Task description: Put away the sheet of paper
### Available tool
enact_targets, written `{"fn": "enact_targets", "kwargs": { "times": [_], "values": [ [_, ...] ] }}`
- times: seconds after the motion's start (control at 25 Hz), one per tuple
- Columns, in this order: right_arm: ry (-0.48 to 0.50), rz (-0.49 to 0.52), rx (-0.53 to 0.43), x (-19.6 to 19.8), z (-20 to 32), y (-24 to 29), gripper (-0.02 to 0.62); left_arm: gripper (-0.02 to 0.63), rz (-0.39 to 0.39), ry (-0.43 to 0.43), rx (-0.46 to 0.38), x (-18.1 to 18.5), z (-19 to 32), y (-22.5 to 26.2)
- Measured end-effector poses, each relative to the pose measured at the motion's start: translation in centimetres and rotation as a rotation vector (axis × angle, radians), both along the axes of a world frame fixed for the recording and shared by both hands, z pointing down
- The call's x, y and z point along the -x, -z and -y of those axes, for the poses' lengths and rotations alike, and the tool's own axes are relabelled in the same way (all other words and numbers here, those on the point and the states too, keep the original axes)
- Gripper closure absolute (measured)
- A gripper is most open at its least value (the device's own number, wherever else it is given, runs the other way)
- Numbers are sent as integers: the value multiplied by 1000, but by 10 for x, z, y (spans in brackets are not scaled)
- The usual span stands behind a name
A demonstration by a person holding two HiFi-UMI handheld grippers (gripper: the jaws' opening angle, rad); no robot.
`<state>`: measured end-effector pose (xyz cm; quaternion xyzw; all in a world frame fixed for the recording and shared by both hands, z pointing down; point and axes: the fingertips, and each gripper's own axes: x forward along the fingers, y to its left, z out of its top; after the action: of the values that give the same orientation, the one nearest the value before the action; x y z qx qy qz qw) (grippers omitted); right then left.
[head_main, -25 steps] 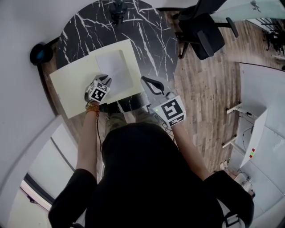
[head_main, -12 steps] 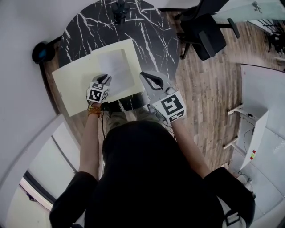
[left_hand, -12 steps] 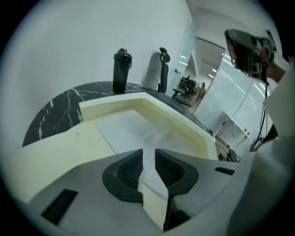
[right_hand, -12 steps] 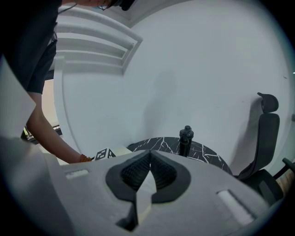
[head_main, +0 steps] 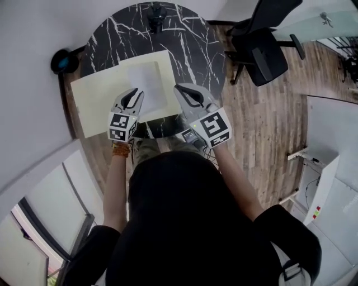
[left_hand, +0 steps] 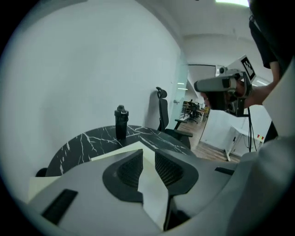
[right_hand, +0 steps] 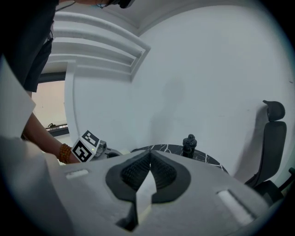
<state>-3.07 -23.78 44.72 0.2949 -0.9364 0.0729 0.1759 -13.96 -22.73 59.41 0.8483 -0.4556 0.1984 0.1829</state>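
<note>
At the far left, a round dark object sits on the wooden floor beside the black marble table. On the table we see a pale yellow mat reaching to the near edge, and the sheet of paper lies flat on the mat's right half, white against the yellow. Our left gripper hovers over the near part of the mat, its tips just at the paper's near left corner; in the left gripper view its jaws stand a little apart with nothing between them, only the paper and the mat showing through the narrow gap. Whether the tips touch the paper we cannot tell. A black bottle stands upright at the table's far edge. Our right gripper is held just right of the paper, near the mat's right edge, its jaws closed tip to tip and empty. Further right, a black office chair stands on the floor beside the table.
</note>
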Motion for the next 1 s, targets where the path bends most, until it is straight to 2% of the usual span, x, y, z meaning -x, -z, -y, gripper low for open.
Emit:
{"fn": "enact_targets", "kwargs": {
  "times": [0.16,0.32,0.48,0.6,0.8,1.0],
  "values": [
    [64,16,-17,-2,-19,2,597,511,-2,77,-119,-19,-15,47],
    [103,59,5,-5,-38,-3,597,512,21,180,-226,-35,-44,96],
    [153,92,20,-1,-56,-1,597,512,25,246,-288,-41,-73,117],
    [186,113,38,4,-69,0,597,514,31,283,-297,-42,-92,120],
    [192,104,11,10,-81,5,597,520,27,260,-353,-39,-113,125],
    [167,140,2,24,-91,20,597,523,17,236,-379,-27,-116,144]
  ]
}}
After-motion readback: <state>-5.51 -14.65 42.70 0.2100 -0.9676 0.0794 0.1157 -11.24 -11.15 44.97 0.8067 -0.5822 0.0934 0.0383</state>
